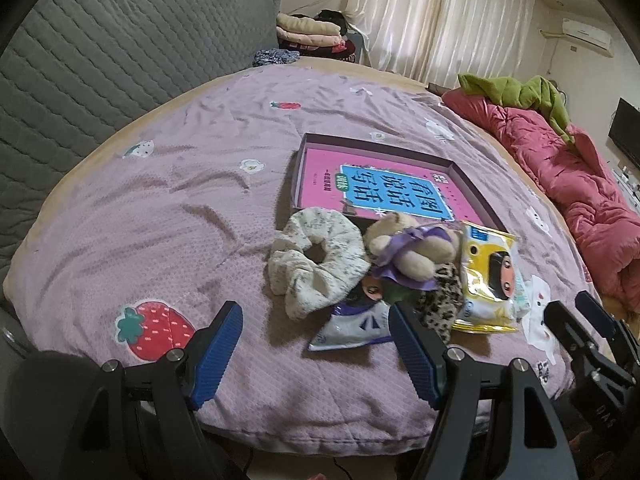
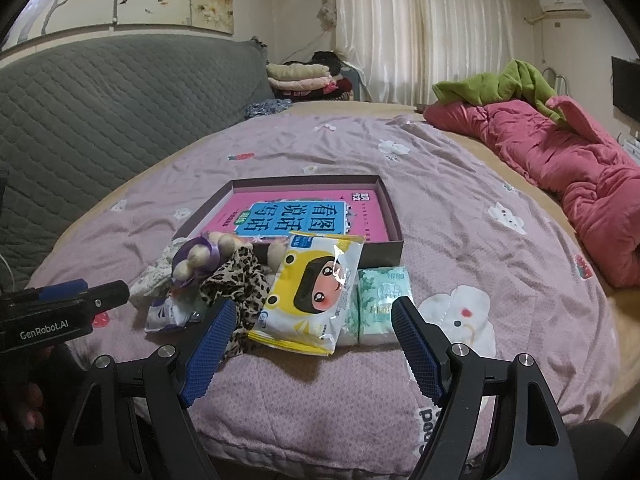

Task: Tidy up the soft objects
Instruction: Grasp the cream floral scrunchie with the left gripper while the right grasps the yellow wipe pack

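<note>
Left tongs [image 1: 314, 344] are hovering spread wide over the bed [image 1: 160, 208], gripping nothing; a small white-and-purple packet [image 1: 352, 330] is lying just ahead, between the fingers. Right tongs [image 2: 312, 344] are likewise hanging spread and empty, with the yellow cartoon wipes pack [image 2: 310, 300] sitting just beyond their tips and a green tissue pack [image 2: 384, 300] touching its right side. Slightly farther from the left tongs, the cream scrunchie [image 1: 316, 260], plush bear in purple dress [image 1: 408, 248] and leopard-print scrunchie [image 1: 438, 304] are piling against one another. Beyond the pile, the shallow open box [image 2: 390, 200] is waiting with a pink book lying flat inside. Judgement: soft items are staged in front of the box for transfer; nothing soft is inside yet, so sorting appears barely started.
</note>
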A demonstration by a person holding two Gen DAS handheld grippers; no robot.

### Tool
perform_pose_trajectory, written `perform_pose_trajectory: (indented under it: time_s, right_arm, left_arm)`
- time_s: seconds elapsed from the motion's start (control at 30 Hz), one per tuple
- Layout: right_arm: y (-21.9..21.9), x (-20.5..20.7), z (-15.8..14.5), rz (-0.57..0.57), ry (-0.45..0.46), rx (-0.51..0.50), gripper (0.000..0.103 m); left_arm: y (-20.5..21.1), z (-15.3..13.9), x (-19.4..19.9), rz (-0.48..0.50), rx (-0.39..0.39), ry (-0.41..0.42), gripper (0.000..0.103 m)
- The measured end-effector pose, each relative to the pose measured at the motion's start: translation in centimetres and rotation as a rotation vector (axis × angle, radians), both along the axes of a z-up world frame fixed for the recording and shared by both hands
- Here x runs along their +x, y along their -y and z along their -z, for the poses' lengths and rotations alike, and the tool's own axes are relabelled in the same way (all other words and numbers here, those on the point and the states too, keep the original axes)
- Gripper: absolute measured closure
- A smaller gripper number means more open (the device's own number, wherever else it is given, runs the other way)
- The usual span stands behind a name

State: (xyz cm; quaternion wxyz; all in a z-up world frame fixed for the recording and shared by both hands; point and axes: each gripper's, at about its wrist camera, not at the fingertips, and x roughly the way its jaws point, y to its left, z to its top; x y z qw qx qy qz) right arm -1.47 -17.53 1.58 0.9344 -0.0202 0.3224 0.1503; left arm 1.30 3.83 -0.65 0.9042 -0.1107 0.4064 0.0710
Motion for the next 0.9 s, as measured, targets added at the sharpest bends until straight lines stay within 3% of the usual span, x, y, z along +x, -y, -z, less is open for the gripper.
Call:
perform_pose_trajectory:
  time_s: [0.4,0.7,0.9]
  right_arm:
    - [0.8,3.0,1.3,0.016,-0.061,0.014,0.022]
    - [0.6,6.4,2.6,-0.031,-0.138,0.047,0.022]
    - [-0.5,9.1,3.4,-0.048,-0.169,0.007,0.022]
  left_arm:
    - [-2.2,3.6,4.6,0.037,-0.011,-0.106,0.028]
    - [-3.7,5.0,7.3,0.032,-0.100,-0.138,0.028]
    - [-4.7,5.9,9.4,0.033,-0.143,-0.153,0.028]
